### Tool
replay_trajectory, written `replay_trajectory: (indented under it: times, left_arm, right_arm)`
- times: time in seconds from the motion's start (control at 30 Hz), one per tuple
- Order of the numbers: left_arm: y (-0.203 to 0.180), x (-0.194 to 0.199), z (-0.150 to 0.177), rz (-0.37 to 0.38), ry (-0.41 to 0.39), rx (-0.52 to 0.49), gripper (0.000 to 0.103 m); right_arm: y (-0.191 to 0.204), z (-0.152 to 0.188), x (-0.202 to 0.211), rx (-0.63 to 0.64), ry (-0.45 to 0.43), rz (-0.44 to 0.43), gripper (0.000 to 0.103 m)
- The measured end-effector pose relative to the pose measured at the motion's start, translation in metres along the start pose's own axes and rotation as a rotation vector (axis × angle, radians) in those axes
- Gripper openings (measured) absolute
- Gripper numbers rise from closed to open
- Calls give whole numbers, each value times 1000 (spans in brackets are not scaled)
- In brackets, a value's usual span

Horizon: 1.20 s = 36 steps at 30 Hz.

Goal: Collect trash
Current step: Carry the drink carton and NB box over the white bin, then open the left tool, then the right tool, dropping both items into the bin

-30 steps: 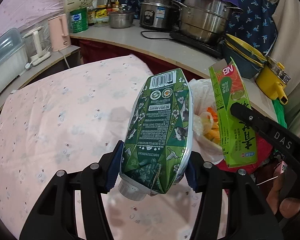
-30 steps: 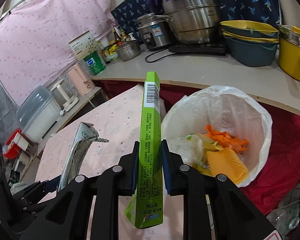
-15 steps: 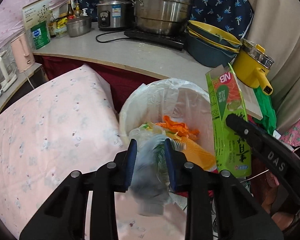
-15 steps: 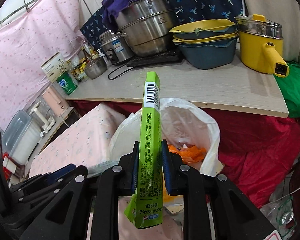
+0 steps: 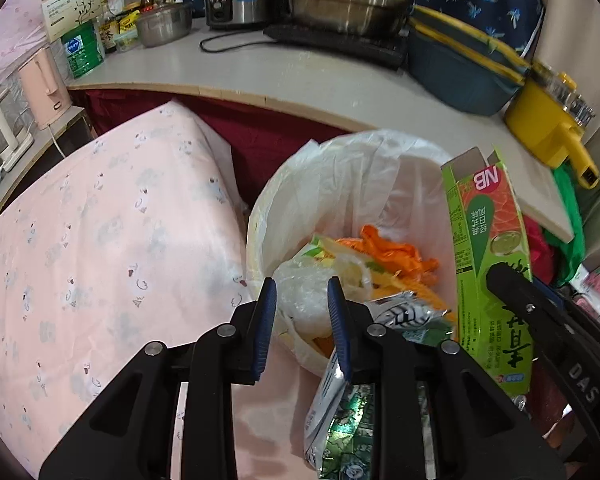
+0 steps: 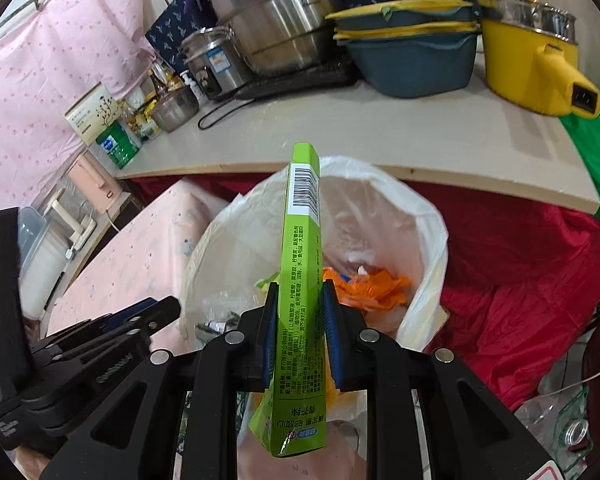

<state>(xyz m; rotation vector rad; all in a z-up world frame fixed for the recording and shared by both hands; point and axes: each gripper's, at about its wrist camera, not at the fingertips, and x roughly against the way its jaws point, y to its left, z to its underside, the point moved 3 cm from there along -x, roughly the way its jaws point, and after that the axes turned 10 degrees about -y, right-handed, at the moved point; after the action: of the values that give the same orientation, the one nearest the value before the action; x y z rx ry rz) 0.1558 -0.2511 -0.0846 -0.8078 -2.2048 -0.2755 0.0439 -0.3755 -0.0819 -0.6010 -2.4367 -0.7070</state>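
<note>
My left gripper (image 5: 301, 294) hovers over the near rim of the white bag-lined bin (image 5: 340, 168). Its blue pads stand a small gap apart with nothing between them. The crushed dark-green carton (image 5: 340, 420) lies loose below its right finger, partly over the bin's edge. My right gripper (image 6: 300, 294) is shut on a tall light-green box (image 6: 300, 240), held upright above the bin (image 6: 420, 220). The same box (image 5: 484, 240) shows at the right of the left wrist view. An orange wrapper (image 5: 388, 248) and a clear plastic bag (image 5: 320, 288) lie inside the bin.
A table with a pink cloth (image 5: 100, 240) lies left of the bin. Behind it a pale counter (image 5: 300, 80) carries steel pots, a rice cooker, blue basins (image 6: 412, 60) and a yellow pot (image 6: 532, 68). Red cloth (image 6: 520, 280) and a plastic bottle (image 6: 572, 432) are to the right.
Both grippers moved from over the pink table to the bin. The green carton, upright in the left jaws a second ago, slipped out below them, and the jaws narrowed.
</note>
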Motion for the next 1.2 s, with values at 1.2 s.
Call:
replay_trajectory:
  times: [1.2]
  left_arm:
    - [68,78,27,-91,-95,125,61]
  right_arm:
    - [24,2,40,60,-12,-64,37]
